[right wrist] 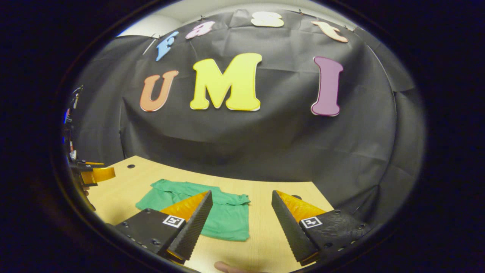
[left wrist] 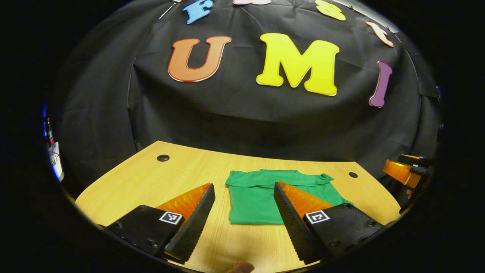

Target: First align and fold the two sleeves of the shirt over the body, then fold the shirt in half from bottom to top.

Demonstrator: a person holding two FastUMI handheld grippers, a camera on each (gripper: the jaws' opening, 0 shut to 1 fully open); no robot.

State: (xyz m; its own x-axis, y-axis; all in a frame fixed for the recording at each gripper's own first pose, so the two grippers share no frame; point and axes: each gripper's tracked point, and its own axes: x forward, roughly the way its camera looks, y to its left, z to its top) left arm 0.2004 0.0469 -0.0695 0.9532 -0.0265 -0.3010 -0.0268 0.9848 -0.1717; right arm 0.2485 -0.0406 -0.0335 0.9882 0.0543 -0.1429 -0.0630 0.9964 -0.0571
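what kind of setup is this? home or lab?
Likely a staged recording booth, not a home: a black cloth wall hangs behind a bare wooden table with cable holes, and only a folded green shirt lies on it. Both handheld grippers, left and right, hover open above the table.

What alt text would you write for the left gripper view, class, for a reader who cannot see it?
A green shirt, folded into a compact rectangle, lies on a light wooden table. The left gripper hangs open above the table's near edge, clear of the cloth. The right gripper shows at the far right.

Green shirt (left wrist: 254, 197), pale wood-grain table (left wrist: 151, 178)
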